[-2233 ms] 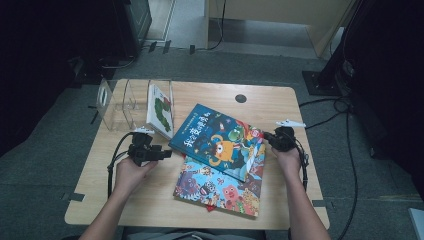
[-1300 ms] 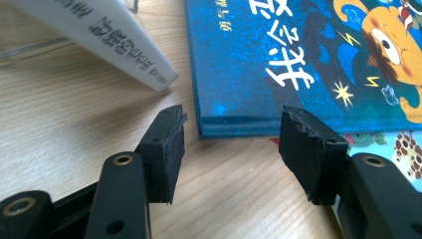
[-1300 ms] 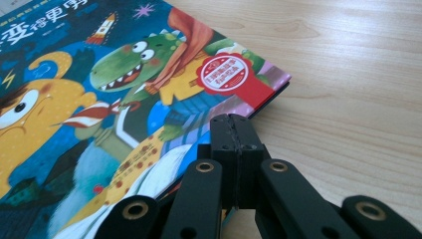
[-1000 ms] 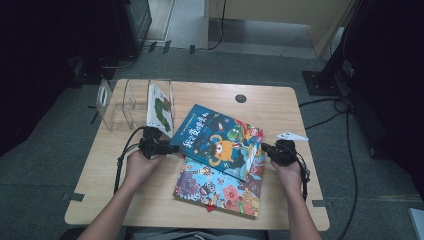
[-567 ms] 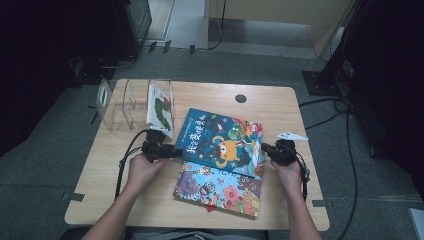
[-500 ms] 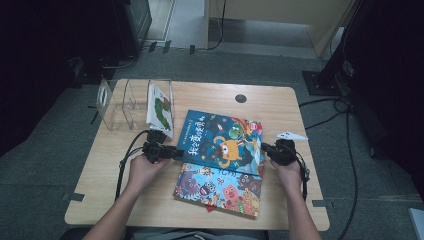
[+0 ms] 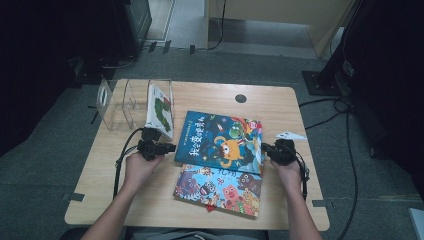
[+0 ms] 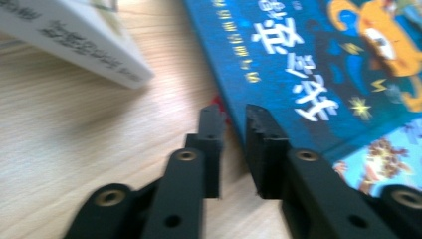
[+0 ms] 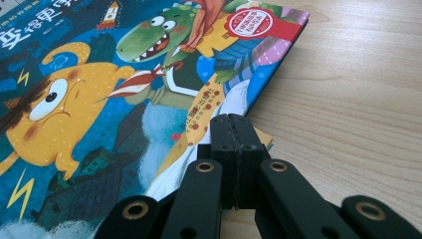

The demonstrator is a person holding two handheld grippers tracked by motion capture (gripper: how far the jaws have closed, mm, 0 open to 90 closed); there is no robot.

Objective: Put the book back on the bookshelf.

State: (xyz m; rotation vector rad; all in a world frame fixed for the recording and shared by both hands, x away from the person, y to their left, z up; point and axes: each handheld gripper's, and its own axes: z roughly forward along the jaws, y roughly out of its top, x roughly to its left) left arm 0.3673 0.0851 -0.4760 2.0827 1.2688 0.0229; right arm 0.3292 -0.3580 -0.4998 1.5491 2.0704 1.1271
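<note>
A blue picture book (image 7: 220, 141) with a yellow monster lies on the table and overlaps a second colourful book (image 7: 220, 190) nearer the person. My left gripper (image 7: 171, 147) points at the blue book's (image 8: 308, 59) left edge. Its jaws (image 8: 234, 129) have just been closing and stand a narrow gap apart, with bare wood between them. My right gripper (image 7: 265, 148) sits at the book's right edge. Its pads (image 9: 234, 122) are shut together, and their tips are at the cover's (image 9: 99, 99) edge.
A clear rack (image 7: 120, 102) at the back left holds a leaning white book (image 7: 161, 106), whose corner (image 8: 74, 40) lies close to my left jaws. A white paper scrap (image 7: 291, 135) lies right of my right hand. The table (image 7: 100, 200) has a cable hole (image 7: 241, 98) near its far edge.
My left gripper slid right up to the blue book's edge and its jaws narrowed. My right gripper came in from the table's right edge to the book's right side, then held still.
</note>
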